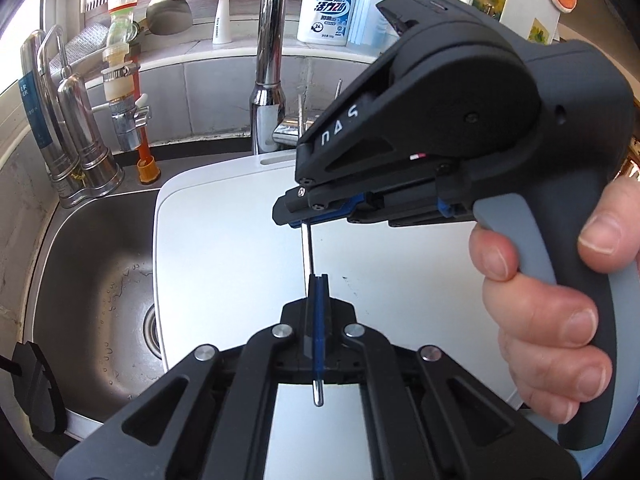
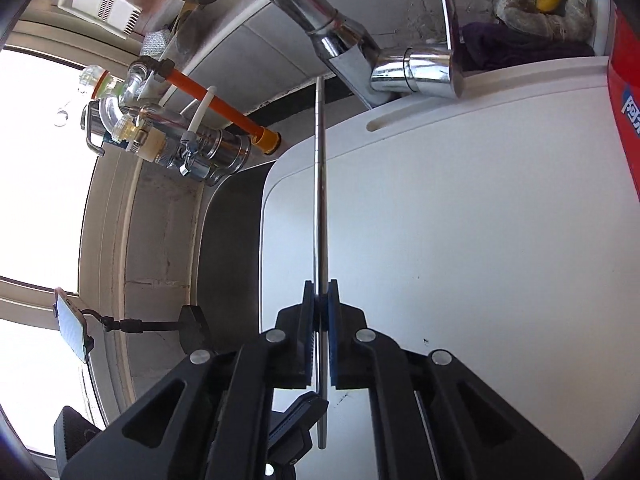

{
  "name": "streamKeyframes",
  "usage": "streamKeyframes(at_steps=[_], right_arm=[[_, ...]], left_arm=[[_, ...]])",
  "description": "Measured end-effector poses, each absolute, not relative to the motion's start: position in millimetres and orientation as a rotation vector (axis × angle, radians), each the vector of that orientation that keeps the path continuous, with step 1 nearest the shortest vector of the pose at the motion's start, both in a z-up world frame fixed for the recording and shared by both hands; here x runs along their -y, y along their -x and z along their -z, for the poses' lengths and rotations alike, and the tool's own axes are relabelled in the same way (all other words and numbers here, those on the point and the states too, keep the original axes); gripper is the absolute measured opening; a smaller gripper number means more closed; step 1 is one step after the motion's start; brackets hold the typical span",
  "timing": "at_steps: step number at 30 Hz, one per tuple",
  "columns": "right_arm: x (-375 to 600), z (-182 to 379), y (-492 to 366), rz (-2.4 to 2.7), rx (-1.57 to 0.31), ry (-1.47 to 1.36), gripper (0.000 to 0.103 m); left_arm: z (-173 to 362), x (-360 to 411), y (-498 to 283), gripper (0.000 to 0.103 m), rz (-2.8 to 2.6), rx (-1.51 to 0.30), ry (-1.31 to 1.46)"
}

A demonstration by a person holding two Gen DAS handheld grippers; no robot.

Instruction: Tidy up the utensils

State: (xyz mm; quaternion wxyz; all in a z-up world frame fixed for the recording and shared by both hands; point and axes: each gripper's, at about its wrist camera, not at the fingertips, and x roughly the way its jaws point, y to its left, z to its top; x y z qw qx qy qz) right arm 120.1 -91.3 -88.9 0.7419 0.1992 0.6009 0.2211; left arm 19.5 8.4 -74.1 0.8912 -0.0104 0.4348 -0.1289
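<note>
A thin metal chopstick [image 1: 309, 248] is held by both grippers above the white cutting board [image 1: 224, 256]. My left gripper [image 1: 319, 280] is shut on its lower part, and its end pokes out behind the fingers. My right gripper [image 1: 296, 210], held in a hand, is shut on the same chopstick farther up. In the right wrist view the chopstick [image 2: 320, 184] runs straight ahead from my right gripper [image 2: 322, 286] toward the faucet, and the left gripper's fingers [image 2: 298, 412] show below it.
A steel sink basin [image 1: 96, 280] lies left of the board. A chrome faucet [image 1: 270, 52] stands behind, with filter canisters [image 1: 76, 152] at the left and detergent bottles [image 1: 326, 8] on the ledge. Ladles hang on the back wall.
</note>
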Motion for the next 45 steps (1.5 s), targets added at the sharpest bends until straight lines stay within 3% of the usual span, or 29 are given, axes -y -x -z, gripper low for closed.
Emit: streamKeyframes(at_steps=[11,23,34,42,43,45], right_arm=[[225,10,-88,-0.485,-1.090,-0.505,0.006],[383,-29,-99,-0.310,-0.927,-0.622,0.006],[442,23,-164,-0.131,-1.074,-0.700,0.006],[427,64,-190,-0.131,-1.221,-0.728,0.007],[426,66,-192,-0.132,-1.233,-0.733,0.009],[426,66,-192,-0.112,-1.240,-0.753,0.047]], left_arm=[[20,118,-21,0.000,0.363,-0.791,-0.097],[-21,260,-60,0.000,0.554,-0.740,-0.195],[12,300,-133,0.000,0.567,-0.954,-0.152],[16,281,-137,0.001,0.529,-0.961,-0.167],[15,279,-136,0.002,0.521,-0.959,-0.182],[14,274,-134,0.029,0.493,-0.954,-0.208]])
